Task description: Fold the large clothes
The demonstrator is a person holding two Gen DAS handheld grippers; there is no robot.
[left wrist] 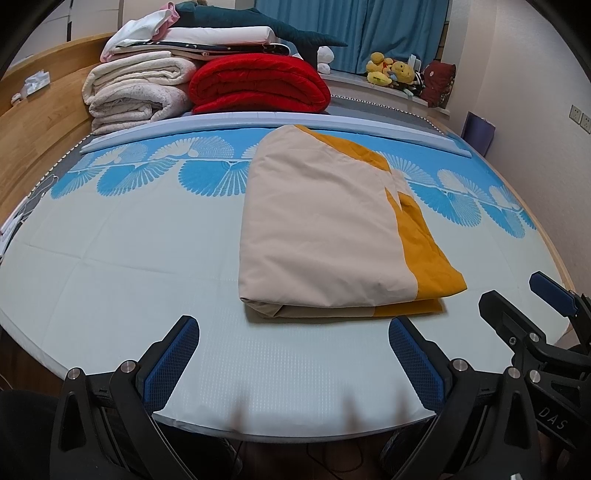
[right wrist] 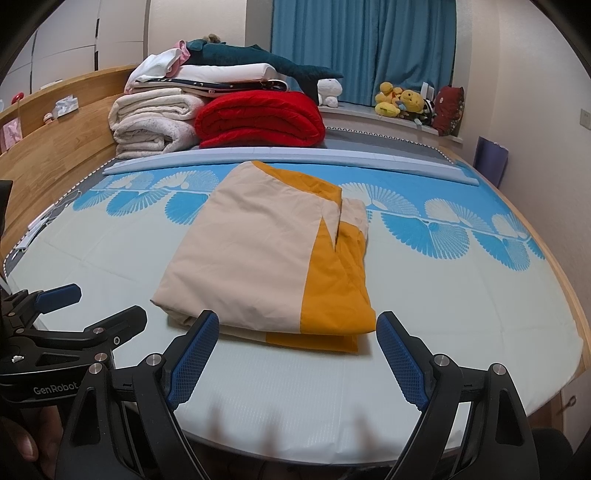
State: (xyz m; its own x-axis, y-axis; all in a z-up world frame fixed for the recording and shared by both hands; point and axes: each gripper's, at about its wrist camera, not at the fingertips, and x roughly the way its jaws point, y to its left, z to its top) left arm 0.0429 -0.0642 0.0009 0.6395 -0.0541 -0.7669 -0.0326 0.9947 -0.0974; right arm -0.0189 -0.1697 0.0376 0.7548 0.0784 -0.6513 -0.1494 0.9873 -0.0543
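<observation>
The folded cloth (left wrist: 325, 229), cream on top with a mustard-yellow band along its right side, lies flat in a neat rectangle near the middle of the bed (left wrist: 110, 258), and nothing is touching it. Its layered fold edge faces the near side of the mattress, cream and yellow layers stacked one over the other. And here is the left gripper (left wrist: 293, 360), hovering low over the pale sheet just short of that near edge, jaws spread wide, blue pads empty. In the left wrist view the right gripper (left wrist: 517, 295) shows at the right border, off the cloth's yellow corner. The right wrist view gives the right gripper (right wrist: 295, 354) head on: jaws spread wide as well, nothing between them, the left fingertip looking just beside the cream front edge and the right one level with the yellow corner; whether either touches the fabric cannot be told. The left gripper (right wrist: 96, 306) shows at the left of that view, apart from the cloth, with part of a hand (right wrist: 26, 439) below it. At the far side of the bed sit a rolled red blanket (left wrist: 258, 85) and a stack of cream bedding (left wrist: 136, 92), well apart from the cloth, with blue curtains (left wrist: 351, 29) and yellow plush toys (left wrist: 391, 70) behind
</observation>
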